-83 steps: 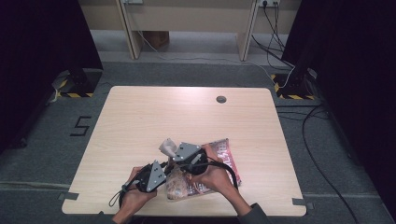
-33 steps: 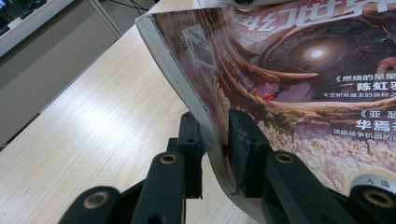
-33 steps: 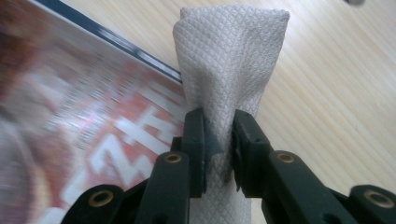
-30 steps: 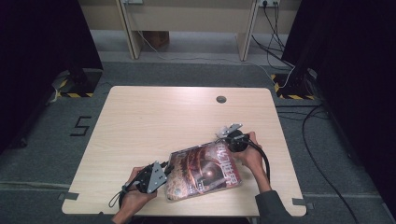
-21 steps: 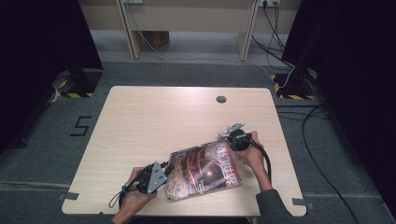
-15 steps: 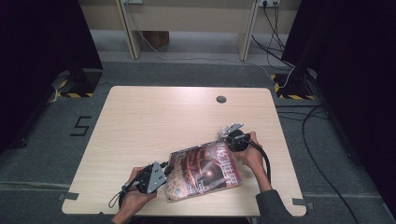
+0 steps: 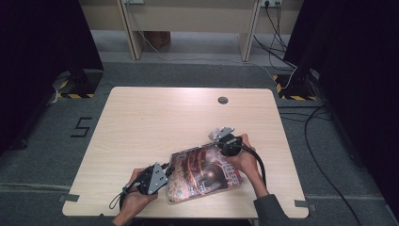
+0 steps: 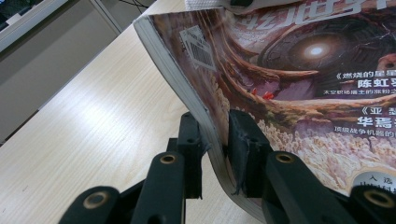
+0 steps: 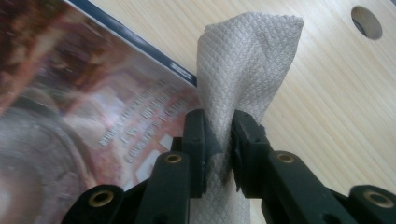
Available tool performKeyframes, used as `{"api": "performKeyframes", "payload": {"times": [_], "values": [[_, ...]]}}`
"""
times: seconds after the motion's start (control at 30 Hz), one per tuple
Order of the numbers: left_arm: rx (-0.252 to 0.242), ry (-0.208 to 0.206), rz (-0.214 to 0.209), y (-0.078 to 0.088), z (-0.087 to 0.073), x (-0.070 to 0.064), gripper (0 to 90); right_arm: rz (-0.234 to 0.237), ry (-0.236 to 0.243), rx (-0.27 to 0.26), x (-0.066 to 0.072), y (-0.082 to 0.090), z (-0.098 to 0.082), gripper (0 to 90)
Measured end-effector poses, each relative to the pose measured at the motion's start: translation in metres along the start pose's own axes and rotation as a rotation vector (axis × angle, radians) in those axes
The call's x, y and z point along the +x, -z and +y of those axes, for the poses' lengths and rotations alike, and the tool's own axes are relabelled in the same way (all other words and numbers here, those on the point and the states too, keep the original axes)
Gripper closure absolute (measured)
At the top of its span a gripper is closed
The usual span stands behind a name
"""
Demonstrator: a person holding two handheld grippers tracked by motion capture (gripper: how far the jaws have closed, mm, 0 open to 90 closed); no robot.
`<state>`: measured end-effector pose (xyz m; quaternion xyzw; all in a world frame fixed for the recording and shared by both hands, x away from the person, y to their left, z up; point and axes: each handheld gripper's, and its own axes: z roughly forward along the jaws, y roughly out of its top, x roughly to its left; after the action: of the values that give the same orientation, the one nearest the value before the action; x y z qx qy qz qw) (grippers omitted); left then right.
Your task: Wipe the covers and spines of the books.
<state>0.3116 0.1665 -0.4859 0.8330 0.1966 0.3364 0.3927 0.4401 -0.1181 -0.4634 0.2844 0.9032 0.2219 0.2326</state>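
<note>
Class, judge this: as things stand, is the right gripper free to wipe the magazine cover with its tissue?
Probably yes: the right gripper clamps the tissue beside the magazine, whose cover lies bare; the left gripper pins only one edge.

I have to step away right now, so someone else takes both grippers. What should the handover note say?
Left gripper: shut on the magazine, clamping its edge at the near left corner.
Right gripper: shut on a white paper towel, held at the magazine's far right corner.
Magazine lies cover up on the wooden table, near the person's edge.
Done: both things are gripped, the towel is at the cover.
Left, as I judge it: probably wiping the cover with the towel while the left gripper steadies the magazine.
</note>
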Motion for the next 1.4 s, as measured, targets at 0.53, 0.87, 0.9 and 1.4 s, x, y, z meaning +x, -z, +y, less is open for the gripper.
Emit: {"api": "performKeyframes", "payload": {"times": [0.53, 0.87, 0.9, 1.4], "values": [[0.007, 0.016, 0.006, -0.001, -0.002, 0.003, 74.9, 0.087, 0.103, -0.138, 0.048, 0.027, 0.037, 77.0], [0.006, 0.018, 0.009, -0.002, -0.002, 0.003, 74.9, 0.161, 0.176, -0.232, 0.087, 0.05, 0.06, 76.9], [0.007, 0.016, 0.012, -0.002, -0.002, 0.003, 74.9, 0.171, 0.192, -0.24, 0.089, 0.052, 0.062, 76.9], [0.012, 0.016, 0.009, -0.002, -0.003, 0.004, 75.0, 0.222, 0.212, -0.309, 0.108, 0.062, 0.07, 76.7]]}}
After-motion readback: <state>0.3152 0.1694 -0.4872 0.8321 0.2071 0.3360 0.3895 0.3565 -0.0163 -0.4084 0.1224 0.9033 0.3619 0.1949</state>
